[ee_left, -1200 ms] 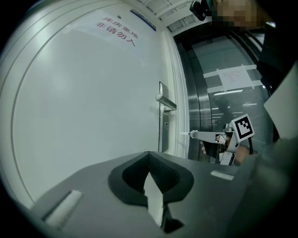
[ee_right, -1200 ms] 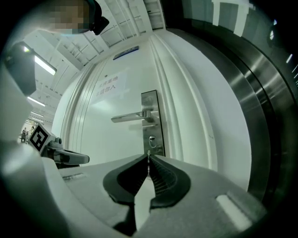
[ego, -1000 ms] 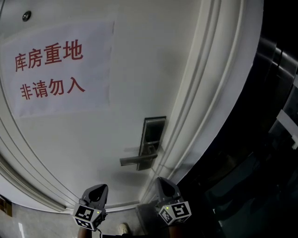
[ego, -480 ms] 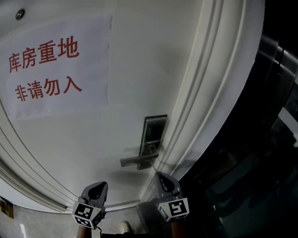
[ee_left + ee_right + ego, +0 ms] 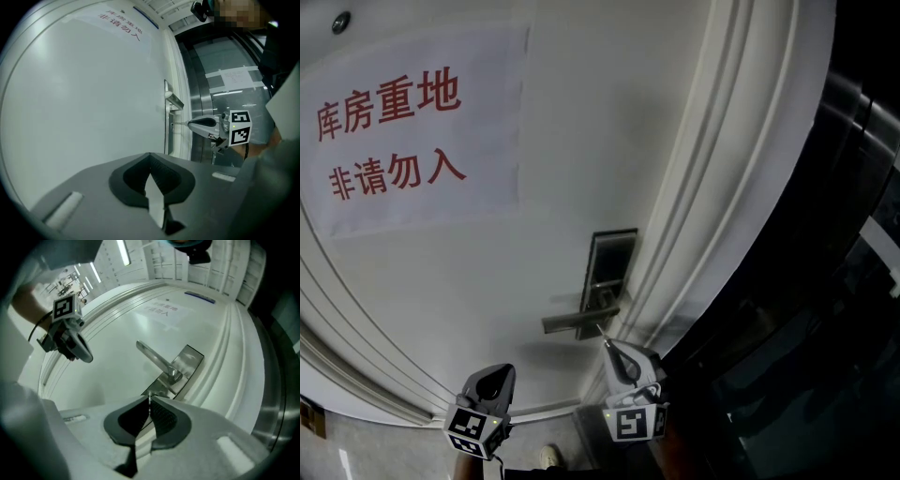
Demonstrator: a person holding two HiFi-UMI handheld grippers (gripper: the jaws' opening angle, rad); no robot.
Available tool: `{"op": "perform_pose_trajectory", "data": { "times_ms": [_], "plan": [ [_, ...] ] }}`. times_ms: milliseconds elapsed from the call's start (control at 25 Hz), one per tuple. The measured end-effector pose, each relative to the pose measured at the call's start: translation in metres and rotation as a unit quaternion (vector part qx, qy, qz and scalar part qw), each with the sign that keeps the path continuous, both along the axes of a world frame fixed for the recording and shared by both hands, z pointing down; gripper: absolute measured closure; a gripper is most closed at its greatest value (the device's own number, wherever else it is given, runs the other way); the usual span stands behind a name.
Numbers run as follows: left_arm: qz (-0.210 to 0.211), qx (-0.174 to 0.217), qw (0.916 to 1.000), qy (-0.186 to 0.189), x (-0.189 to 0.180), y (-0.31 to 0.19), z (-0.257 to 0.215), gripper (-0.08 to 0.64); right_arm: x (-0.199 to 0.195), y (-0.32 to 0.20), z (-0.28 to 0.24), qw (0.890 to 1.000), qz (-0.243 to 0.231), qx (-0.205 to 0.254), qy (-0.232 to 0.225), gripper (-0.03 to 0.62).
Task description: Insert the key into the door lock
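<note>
The door point(image 5: 562, 141) was a broad, smooth, white-painted slab. Stepped white mouldings of the frame point(image 5: 727, 197) ran down its right edge, and a flat paper sign point(image 5: 412, 131) with red characters hung on its upper left. Low on the right side sat the lock plate point(image 5: 609, 267), a narrow upright rectangle of brushed grey metal. A straight metal lever handle point(image 5: 575, 322) stuck out leftward from its lower part. The left gripper point(image 5: 494, 377), grey plastic with dark ribbed pads, hung near and to the left, well apart from the lock, its jaws pressed together on nothing. The right gripper point(image 5: 612, 349) pointed level at the plate just under the handle, its jaws pinched tight on the key point(image 5: 149, 398). The key was a thin, pale metal blade standing edge-on between the pads, its tip at or just short of the plate. Whether the tip had entered the lock could not be told, and the keyhole was too small to make out. The step in hand looked like lining the key up with the keyhole. The next move would call for matching the blade's roll to the slot, then a straight, gentle push, since so slim a blade could skid on the smooth metal or twist between the pads.
</note>
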State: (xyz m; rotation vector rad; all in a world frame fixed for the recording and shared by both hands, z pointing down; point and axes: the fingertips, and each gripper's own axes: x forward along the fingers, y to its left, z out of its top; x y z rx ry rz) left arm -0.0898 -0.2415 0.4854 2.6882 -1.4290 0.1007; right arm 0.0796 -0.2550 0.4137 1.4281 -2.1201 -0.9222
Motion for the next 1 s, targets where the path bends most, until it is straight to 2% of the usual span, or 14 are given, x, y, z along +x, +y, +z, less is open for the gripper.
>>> {"op": "perform_pose_trajectory", "data": {
  "times_ms": [160,480,680,1000],
  "plan": [
    [-0.003,-0.001,1.0,0.002,-0.002,-0.001,0.001,0.557,-0.001,-0.004,0.007,0.996,0.016,0.034,0.076,0.581],
    [-0.006,-0.002,1.0,0.003,-0.003,0.0,0.003,0.557,0.005,-0.007,0.011,0.982,0.042,0.066,0.173,0.581],
    [-0.007,-0.004,1.0,0.004,-0.003,0.0,0.004,0.557,0.009,-0.009,0.013,0.974,0.051,0.08,0.205,0.58],
    [-0.004,-0.007,1.0,0.006,-0.001,-0.001,0.007,0.557,0.006,-0.011,0.012,0.971,0.053,0.088,0.215,0.58]
  ]
}}
